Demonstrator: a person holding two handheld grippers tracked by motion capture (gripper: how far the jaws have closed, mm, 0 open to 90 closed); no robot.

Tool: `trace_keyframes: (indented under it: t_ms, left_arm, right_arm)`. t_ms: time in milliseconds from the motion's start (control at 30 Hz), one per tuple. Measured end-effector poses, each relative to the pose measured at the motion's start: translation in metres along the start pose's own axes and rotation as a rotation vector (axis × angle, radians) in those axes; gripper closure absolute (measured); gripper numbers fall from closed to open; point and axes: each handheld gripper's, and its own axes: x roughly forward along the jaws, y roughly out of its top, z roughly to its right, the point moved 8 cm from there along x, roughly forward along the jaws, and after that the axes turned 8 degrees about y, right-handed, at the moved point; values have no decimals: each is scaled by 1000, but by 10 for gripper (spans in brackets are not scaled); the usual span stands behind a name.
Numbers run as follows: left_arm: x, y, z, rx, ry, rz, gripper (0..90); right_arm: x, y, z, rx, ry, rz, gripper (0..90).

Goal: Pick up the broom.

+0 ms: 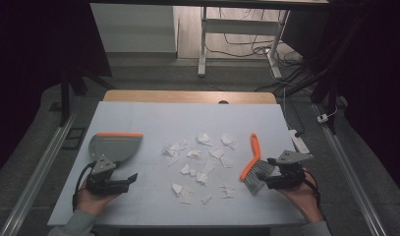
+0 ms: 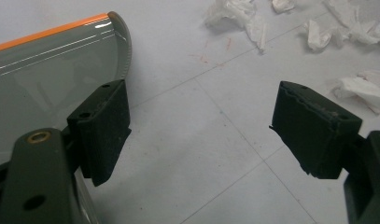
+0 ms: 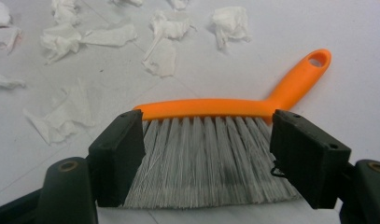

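Your right gripper (image 3: 206, 154) jaws wide open, brush (image 3: 215, 140) bristles between them, ungripped: closing on bristles risks slip. Left gripper (image 2: 201, 135) jaws open, empty; dustpan (image 2: 52, 79) just beside left jaw, paper scraps (image 3: 85, 37) ahead.

A pale table (image 1: 153, 118) carries a dustpan (image 1: 114, 145), a brush (image 1: 254, 164) and paper scraps (image 1: 200, 160)

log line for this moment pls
left gripper: open beside grey dustpan with orange edge | right gripper: open around bristles of orange hand brush | torn white paper scraps: unswept
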Motion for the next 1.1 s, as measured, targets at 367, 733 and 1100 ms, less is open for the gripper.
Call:
trace_keyframes:
  t_ms: [367,733,1100]
  left_arm:
    - [0,-1,1,11,-1,-3,205]
    - [-1,0,2,16,2,2,205]
    - [-1,-2,7,44,-30,5,209]
  right_arm:
    - [-6,20,0,53,-13,-30,281]
    - [-1,50,24,196,-109,-177,287]
    - [27,60,51,416,-146,-330,314]
